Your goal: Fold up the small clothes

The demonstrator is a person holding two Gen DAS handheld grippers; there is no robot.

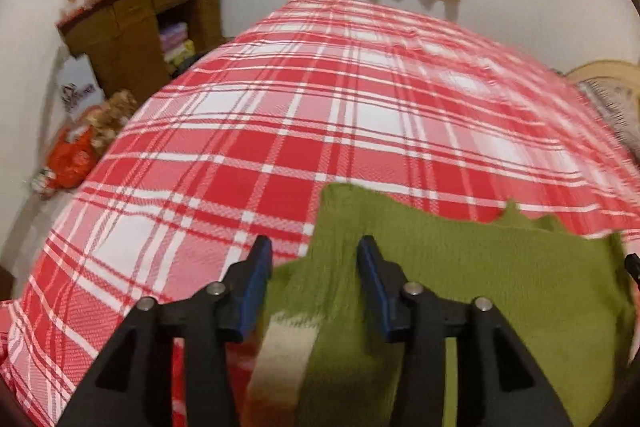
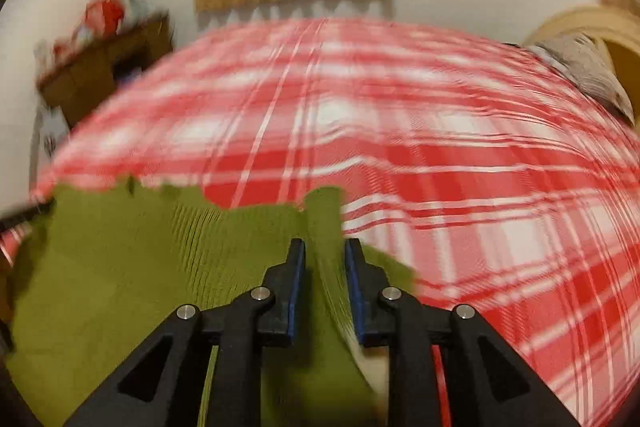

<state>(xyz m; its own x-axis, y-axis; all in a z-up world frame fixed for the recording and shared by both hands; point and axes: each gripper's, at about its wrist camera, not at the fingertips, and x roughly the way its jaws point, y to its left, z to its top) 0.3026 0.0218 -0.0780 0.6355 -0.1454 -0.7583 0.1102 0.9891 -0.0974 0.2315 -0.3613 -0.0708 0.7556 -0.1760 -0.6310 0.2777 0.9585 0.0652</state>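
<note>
At near edge of plaid bed (image 1: pixel 320 115): green garment (image 1: pixel 500 267) lies spread. Left gripper (image 1: pixel 316 247) open, straddling its left strap; right gripper (image 2: pixel 325 247) narrowly parted around right strap, grip unclear. Both likely placed for symmetric fold.

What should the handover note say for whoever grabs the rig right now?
Left claw: open, fingers either side of a strip of the green garment, over its left end, no grip.
Right claw: narrower gap around a raised green ridge at the right end; view blurred, cannot tell if it pinches.
Garment lies on the near edge of the plaid bedspread, cream band under the left claw.
Done: no clean fold visible.
Left: grip both ends, fold, flatten.
</note>
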